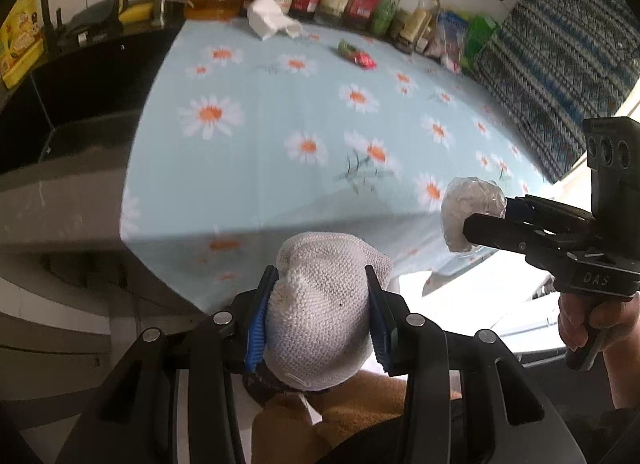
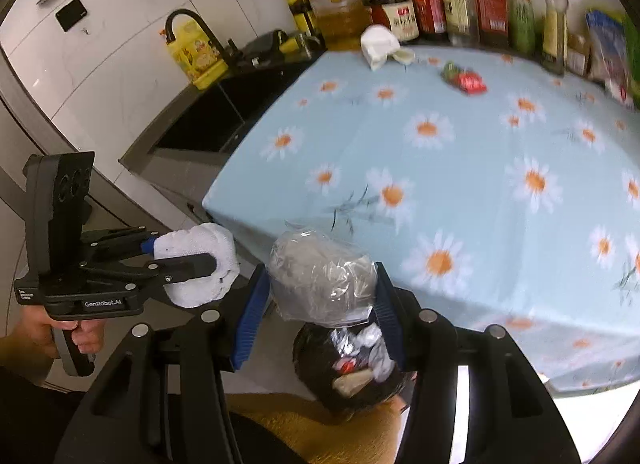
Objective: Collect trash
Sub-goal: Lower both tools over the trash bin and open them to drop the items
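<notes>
I've got both claws clamped, left gripper (image 1: 320, 304) on white foam net (image 1: 320, 304), right gripper (image 2: 320, 308) on plastic wad (image 2: 320, 276), bin bag (image 2: 352, 368) directly below right's tips

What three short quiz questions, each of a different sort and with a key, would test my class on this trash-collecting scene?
1. True or false: the left gripper is shut on a white crumpled paper towel.
2. Which does the right gripper hold? A) a red wrapper B) a clear plastic wad C) a bottle
3. Fill in: below the right gripper sits a black ____ already holding trash.

Key: 1 true. 2 B. 3 bag. The red wrapper and a white tissue lie on the daisy tablecloth.
</notes>
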The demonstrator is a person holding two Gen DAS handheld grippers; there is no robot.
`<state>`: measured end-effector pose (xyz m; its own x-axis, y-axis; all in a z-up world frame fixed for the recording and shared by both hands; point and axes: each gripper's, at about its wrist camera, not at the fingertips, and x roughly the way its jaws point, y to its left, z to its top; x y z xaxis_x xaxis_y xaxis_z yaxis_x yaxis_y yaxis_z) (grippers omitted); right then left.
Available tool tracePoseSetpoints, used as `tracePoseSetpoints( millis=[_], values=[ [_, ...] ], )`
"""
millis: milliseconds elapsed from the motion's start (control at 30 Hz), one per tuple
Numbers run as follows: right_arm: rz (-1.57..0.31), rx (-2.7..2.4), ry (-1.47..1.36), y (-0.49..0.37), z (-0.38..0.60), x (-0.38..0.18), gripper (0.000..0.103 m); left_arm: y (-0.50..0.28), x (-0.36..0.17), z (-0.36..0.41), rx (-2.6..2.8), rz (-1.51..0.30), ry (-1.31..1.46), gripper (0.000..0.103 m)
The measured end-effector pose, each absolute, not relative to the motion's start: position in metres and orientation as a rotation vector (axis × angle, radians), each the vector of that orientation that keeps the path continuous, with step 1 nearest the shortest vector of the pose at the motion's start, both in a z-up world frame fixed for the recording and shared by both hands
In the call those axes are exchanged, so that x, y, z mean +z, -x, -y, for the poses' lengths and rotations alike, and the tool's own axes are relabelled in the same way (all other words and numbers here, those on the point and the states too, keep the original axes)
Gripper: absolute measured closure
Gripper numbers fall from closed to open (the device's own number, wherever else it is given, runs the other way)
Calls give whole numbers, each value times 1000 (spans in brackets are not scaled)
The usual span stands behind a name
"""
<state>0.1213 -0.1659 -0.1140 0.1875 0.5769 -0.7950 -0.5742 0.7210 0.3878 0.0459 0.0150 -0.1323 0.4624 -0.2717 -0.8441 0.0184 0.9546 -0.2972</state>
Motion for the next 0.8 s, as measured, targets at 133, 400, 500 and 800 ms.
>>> tracePoseSetpoints(
  millis=[133, 400, 500, 800],
  values=[
    [-1166, 796, -7, -108, 164, -130, 51, -40, -151, -11, -213, -1130, 248, 63],
    [-1234, 748, -48, -94, 166, -155, 50, -32, -187, -1, -251, -1209, 224, 63],
    [-1240, 732, -70, -93, 167, -158, 50, -32, -194, -1, -248, -1226, 231, 58],
    [-1204, 713, -93, -92, 169, -152, 50, -36, -201, 3, -279, -1248, 224, 49]
  ],
)
